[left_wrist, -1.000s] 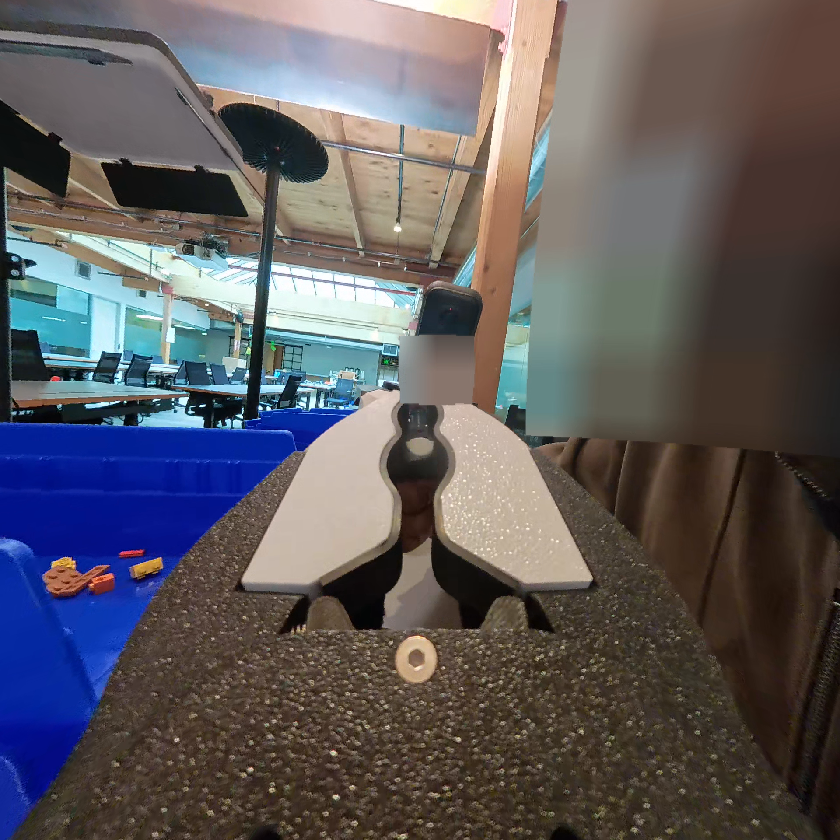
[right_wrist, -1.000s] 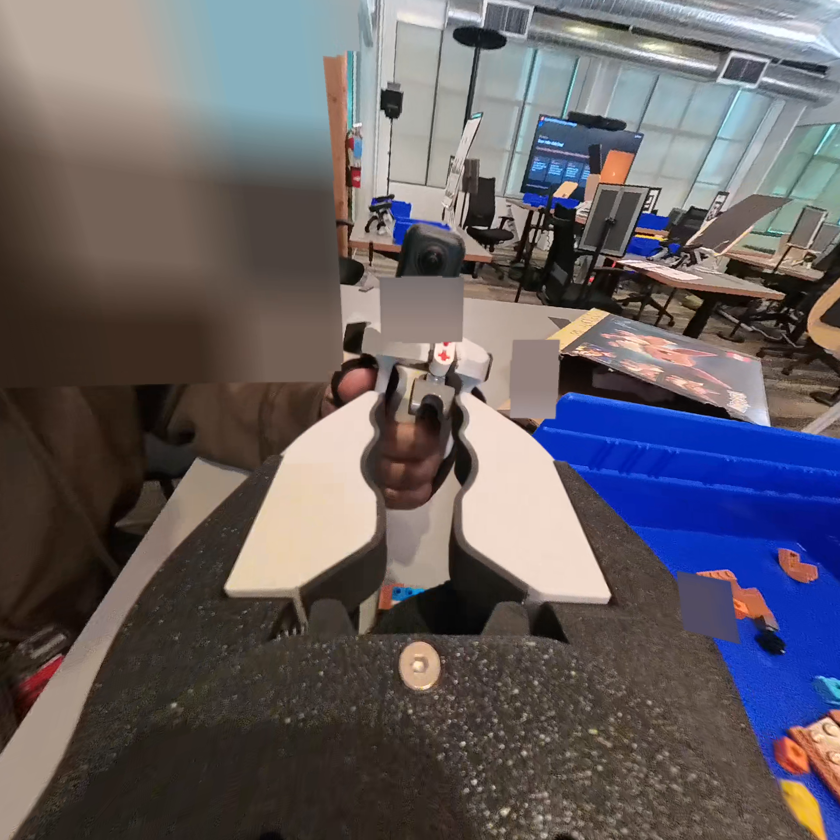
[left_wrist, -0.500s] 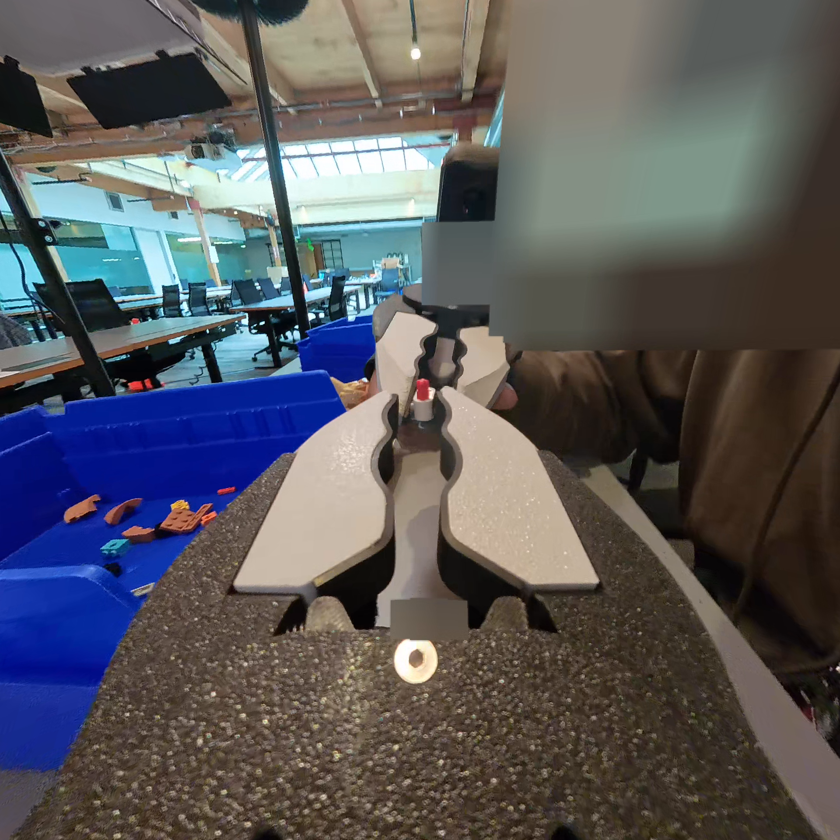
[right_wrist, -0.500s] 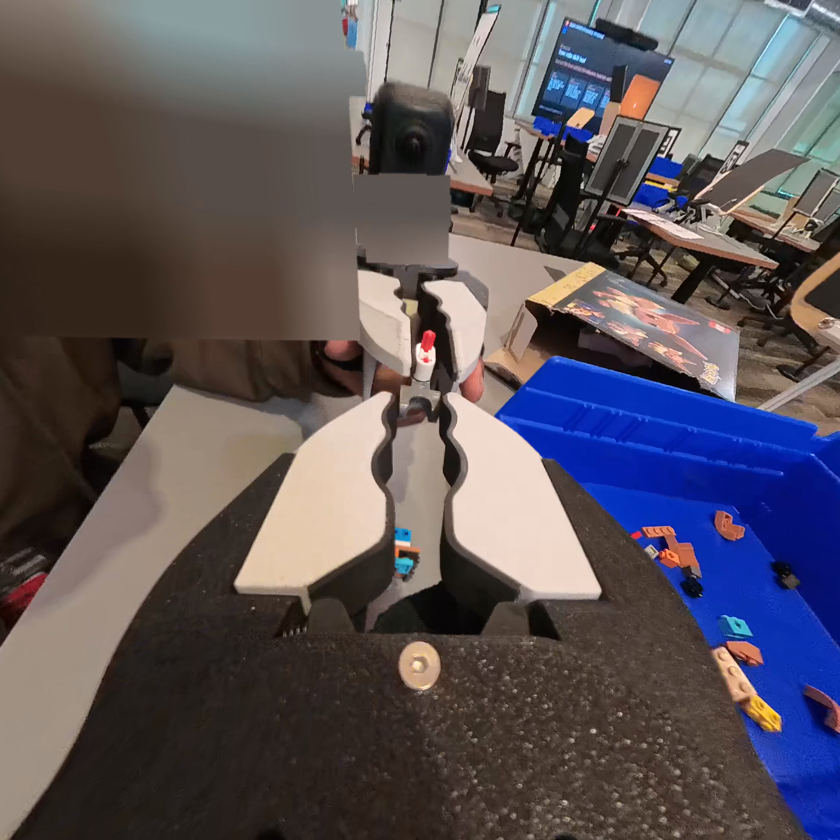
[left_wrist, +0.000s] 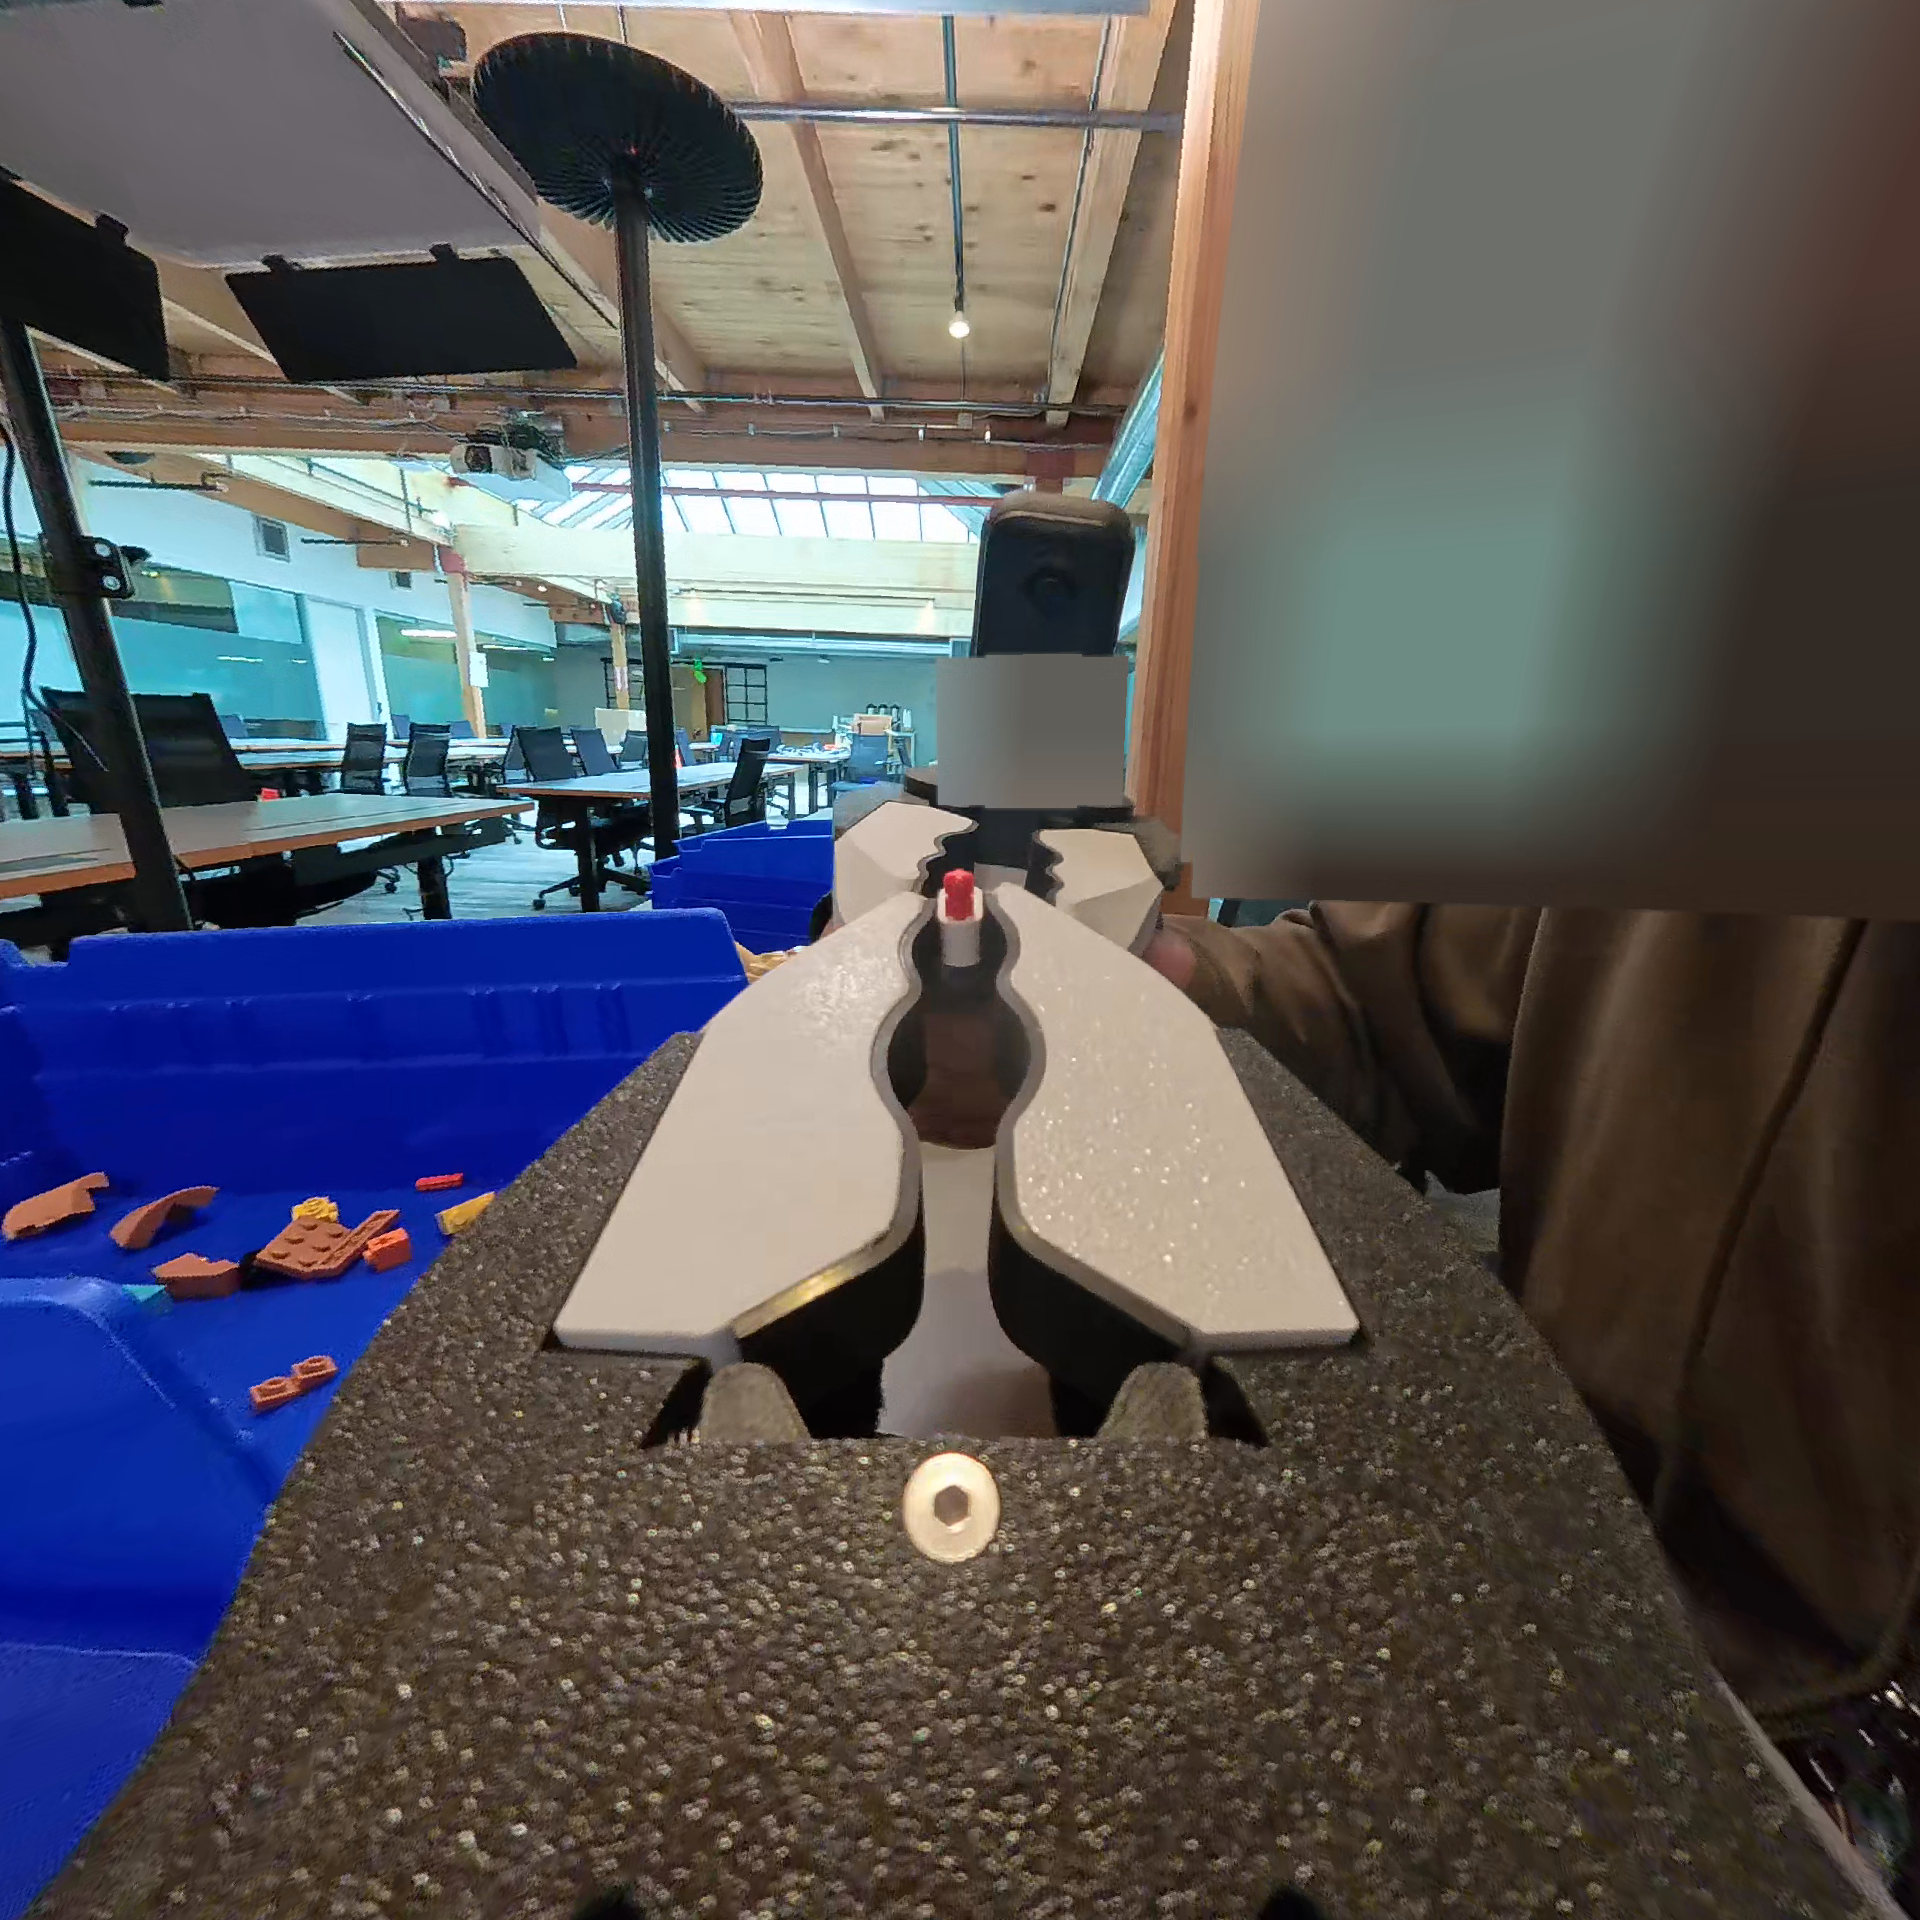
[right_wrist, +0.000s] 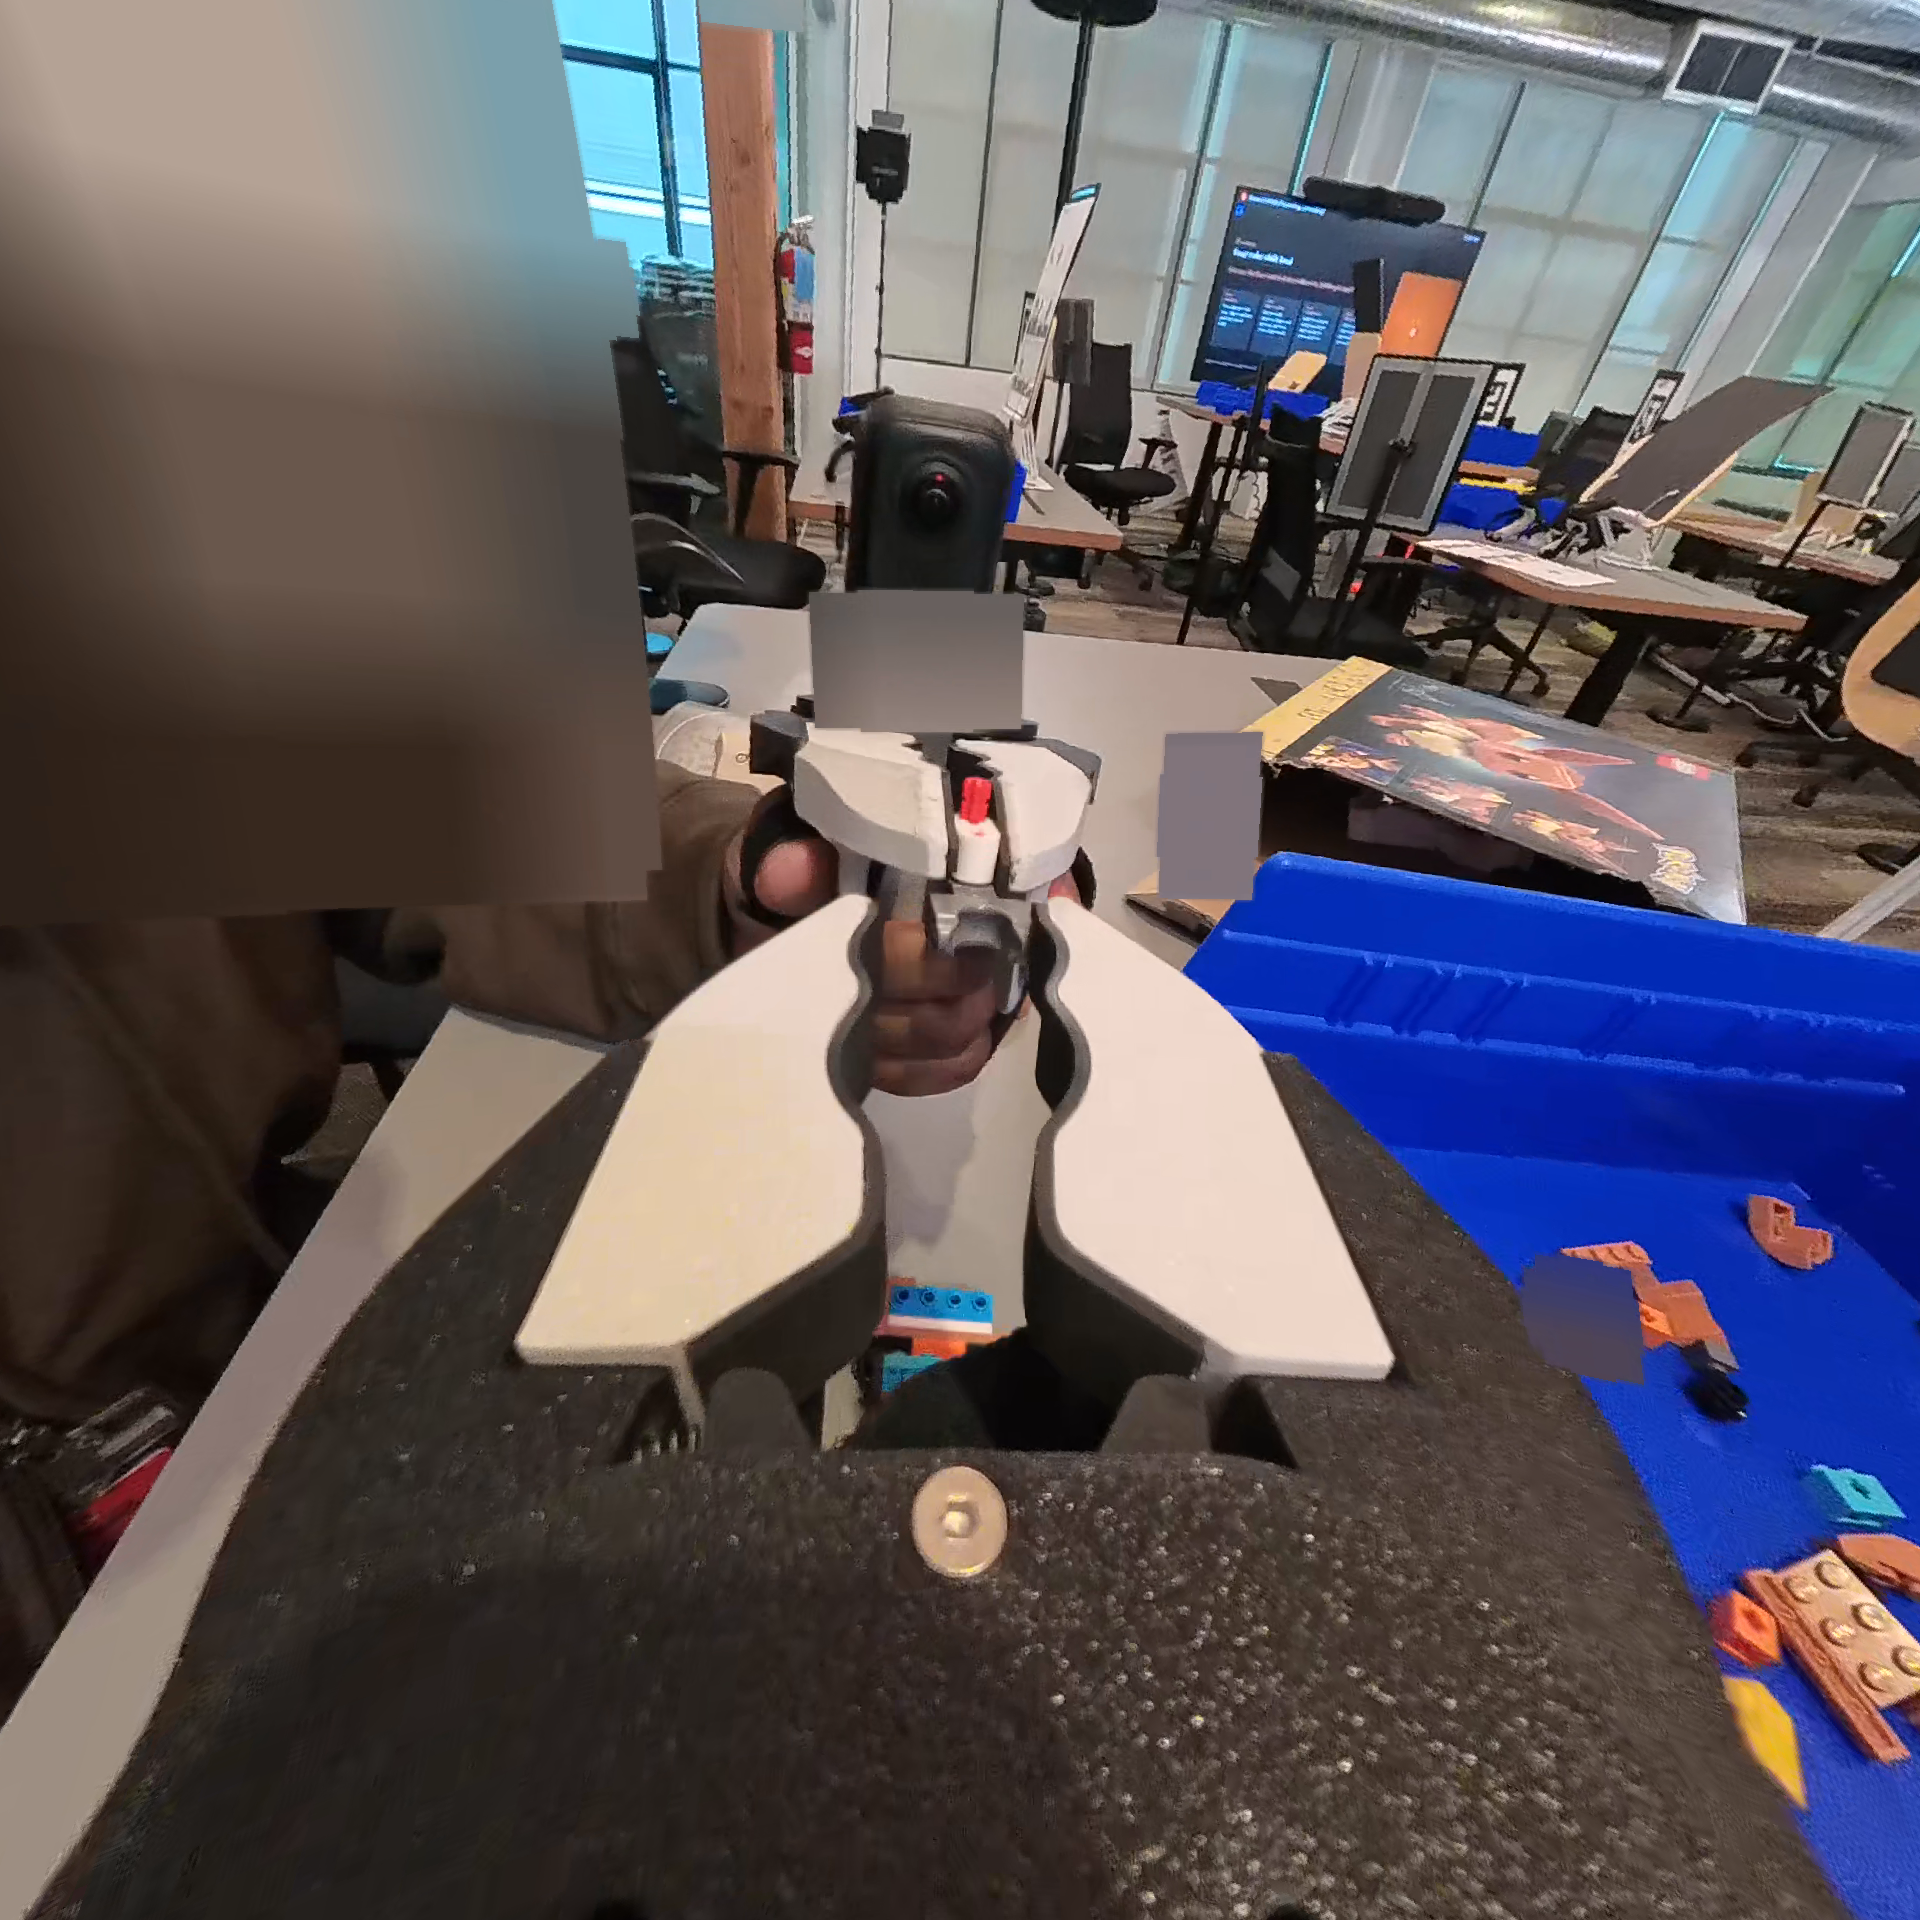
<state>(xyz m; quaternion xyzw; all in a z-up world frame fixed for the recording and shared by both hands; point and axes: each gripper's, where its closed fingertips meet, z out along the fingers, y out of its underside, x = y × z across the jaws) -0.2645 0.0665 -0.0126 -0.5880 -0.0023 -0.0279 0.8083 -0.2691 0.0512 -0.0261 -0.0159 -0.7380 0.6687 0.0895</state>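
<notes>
Both grippers have tilted upward again since half a second ago, facing each other above the grey bench (right_wrist: 312, 1226). Beside them a blue bin (left_wrist: 343, 1039) holds loose orange bricks (left_wrist: 322, 1245). Left gripper (left_wrist: 958, 925) jaws pinch a small white-and-red piece (left_wrist: 957, 914); right gripper (right_wrist: 961, 914) jaws seem to pinch a grey piece (right_wrist: 971, 914) joined to it — partly hidden.

Bright, even daylight from skylights (left_wrist: 800, 509) and tall windows (right_wrist: 1455, 208), one small ceiling lamp (left_wrist: 958, 327) glaring, soft shadow over the near foam of the right view, strong wide-angle bending at edges, bricks (right_wrist: 1849, 1652) at lower right smeared, large blurred patches overlaid.
</notes>
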